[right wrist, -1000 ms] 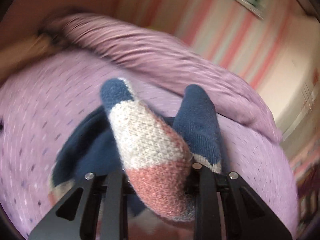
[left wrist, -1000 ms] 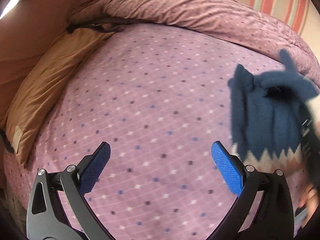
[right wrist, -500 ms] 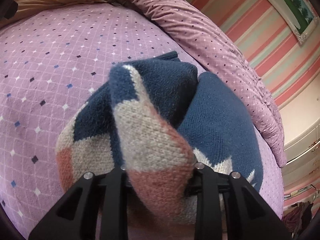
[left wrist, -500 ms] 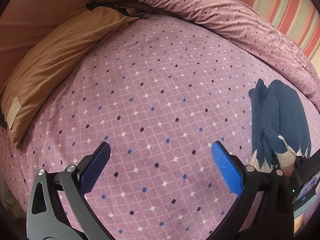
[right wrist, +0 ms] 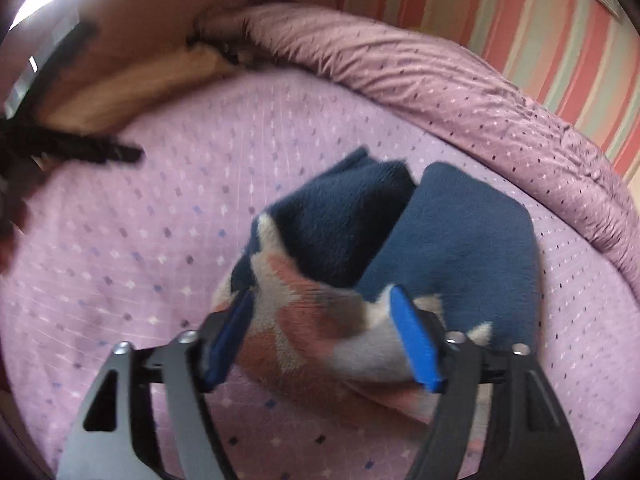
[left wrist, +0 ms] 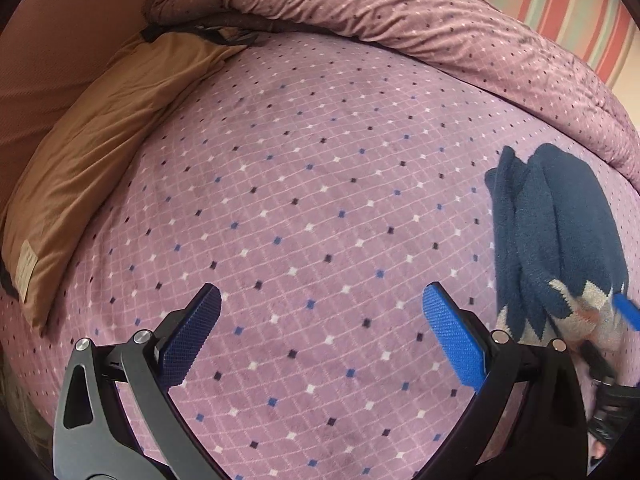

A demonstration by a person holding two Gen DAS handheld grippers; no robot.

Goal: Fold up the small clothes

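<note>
A small knit garment (right wrist: 460,232), navy with a cream and pink zigzag hem, lies bunched in folds on the purple checked bedsheet (left wrist: 320,200). My right gripper (right wrist: 322,296) is at its hem, and its jaws are opening with the hem between the blue pads (right wrist: 416,340). In the left wrist view the garment (left wrist: 560,232) lies at the right, with one blue fingertip (left wrist: 626,312) of the right gripper on its hem. My left gripper (left wrist: 322,296) hovers open over bare sheet to the left of the garment, with nothing between its fingers.
A tan pillow (left wrist: 100,152) lies along the left side of the bed. A rolled purple quilt (left wrist: 400,20) runs across the back and down the right. Behind it is a striped wall (left wrist: 560,0).
The right gripper's jaws have spread apart on the hem they were clamping. The garment has come down from the air onto the sheet. The left gripper has shifted slightly.
</note>
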